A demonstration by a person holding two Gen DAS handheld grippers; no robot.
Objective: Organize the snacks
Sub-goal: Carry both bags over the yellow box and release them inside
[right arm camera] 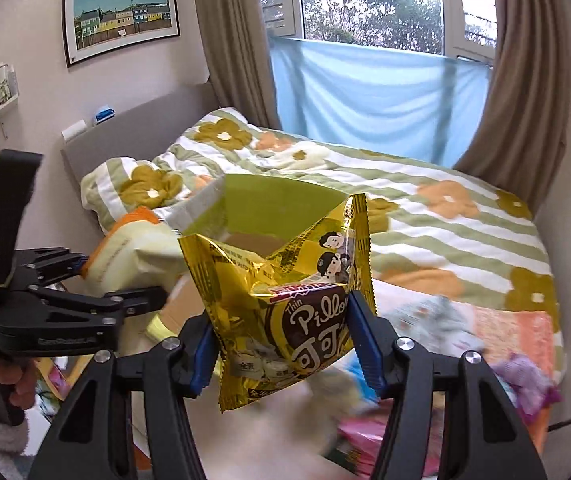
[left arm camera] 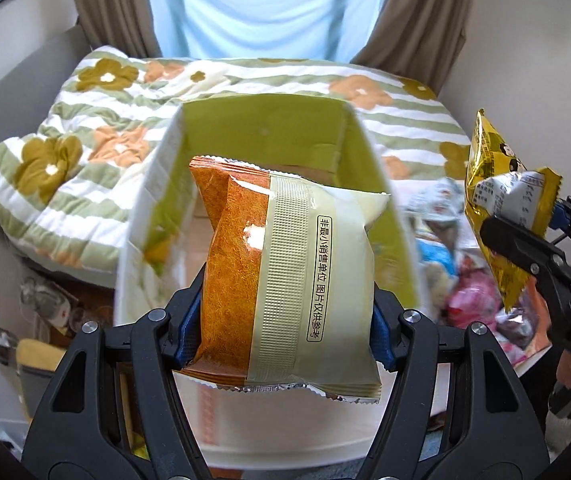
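An orange and cream snack packet hangs upright between the blue pads of my left gripper, which is shut on its lower half. It hovers over an open cardboard box with a green inner wall. My right gripper is shut on a crumpled gold snack packet printed with "Thin Pillow", held in the air near the same box. In the left wrist view, the right gripper and the gold packet show at the right edge. The right wrist view shows the left gripper and its packet at the left.
A bed with a flowered, green-striped quilt lies behind the box. A blurred heap of several snack packets sits to the right of the box. Brown curtains and a window stand at the back. A person's hand grips the left handle.
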